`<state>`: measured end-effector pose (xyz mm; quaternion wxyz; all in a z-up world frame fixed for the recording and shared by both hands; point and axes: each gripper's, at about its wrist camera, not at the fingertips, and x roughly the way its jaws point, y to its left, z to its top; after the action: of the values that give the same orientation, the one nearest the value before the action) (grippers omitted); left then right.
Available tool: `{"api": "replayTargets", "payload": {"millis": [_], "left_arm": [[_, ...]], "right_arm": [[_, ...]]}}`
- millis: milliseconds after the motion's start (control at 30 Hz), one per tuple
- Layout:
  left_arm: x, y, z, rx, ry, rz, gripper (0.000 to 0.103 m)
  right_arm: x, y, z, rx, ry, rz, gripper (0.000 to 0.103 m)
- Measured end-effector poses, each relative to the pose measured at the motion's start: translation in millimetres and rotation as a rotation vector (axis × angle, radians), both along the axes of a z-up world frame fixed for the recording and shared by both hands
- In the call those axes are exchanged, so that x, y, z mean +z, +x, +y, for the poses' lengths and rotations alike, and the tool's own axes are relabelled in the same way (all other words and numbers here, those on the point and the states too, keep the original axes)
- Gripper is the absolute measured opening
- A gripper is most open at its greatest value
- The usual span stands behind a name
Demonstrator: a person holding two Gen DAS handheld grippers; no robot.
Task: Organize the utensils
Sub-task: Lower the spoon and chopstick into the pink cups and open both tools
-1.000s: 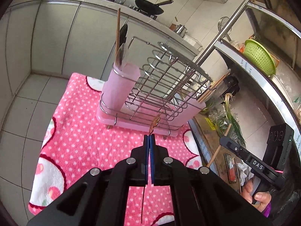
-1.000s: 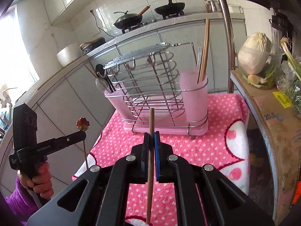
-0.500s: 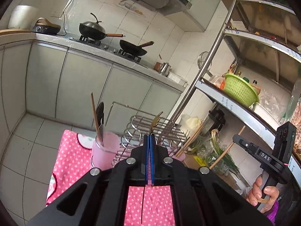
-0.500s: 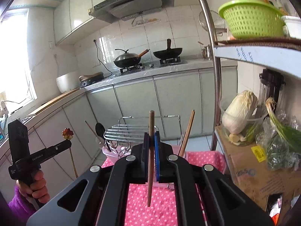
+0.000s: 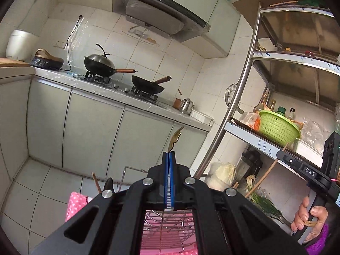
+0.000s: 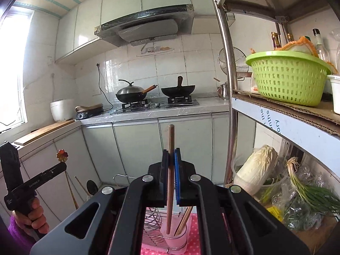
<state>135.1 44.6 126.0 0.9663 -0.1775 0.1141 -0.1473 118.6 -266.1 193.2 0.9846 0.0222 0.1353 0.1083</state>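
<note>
Carry step, I reckon: both utensils up above wire rack. R gripper clenched on wooden chopstick, over rack's pink cup. L gripper clenched on thin flower-topped pick. Next: lower each into a cup, tips first.

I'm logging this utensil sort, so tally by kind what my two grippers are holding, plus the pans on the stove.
Wooden chopstick: 1, in the right gripper
Flower-topped pick: 1, in the left gripper
Woks: 2, the lidded wok and the open wok
Total: 4
</note>
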Motion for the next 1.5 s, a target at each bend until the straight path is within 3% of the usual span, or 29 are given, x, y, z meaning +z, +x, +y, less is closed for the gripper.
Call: {"api": "replayTargets", "payload": {"millis": [133, 400, 733, 1233, 1500], "left_arm": [[-14, 16, 1, 0.051, 0.034, -0.054, 0.001], [-47, 40, 3, 0.098, 0.070, -0.082, 0.001], [-75, 30, -16, 0.086, 0.163, -0.098, 0.001], [-122, 36, -4, 0.038, 0.122, 0.105, 0.001], [-134, 45, 0, 0.018, 0.128, 0.202, 0.001]], "right_arm": [[-13, 20, 8, 0.004, -0.014, 0.022, 0.006], [-35, 41, 13, 0.000, -0.020, 0.058, 0.006], [-62, 45, 11, -0.008, -0.017, 0.130, 0.006], [-113, 51, 5, -0.007, 0.030, 0.275, 0.006], [-120, 55, 1, -0.014, 0.043, 0.294, 0.006]]}}
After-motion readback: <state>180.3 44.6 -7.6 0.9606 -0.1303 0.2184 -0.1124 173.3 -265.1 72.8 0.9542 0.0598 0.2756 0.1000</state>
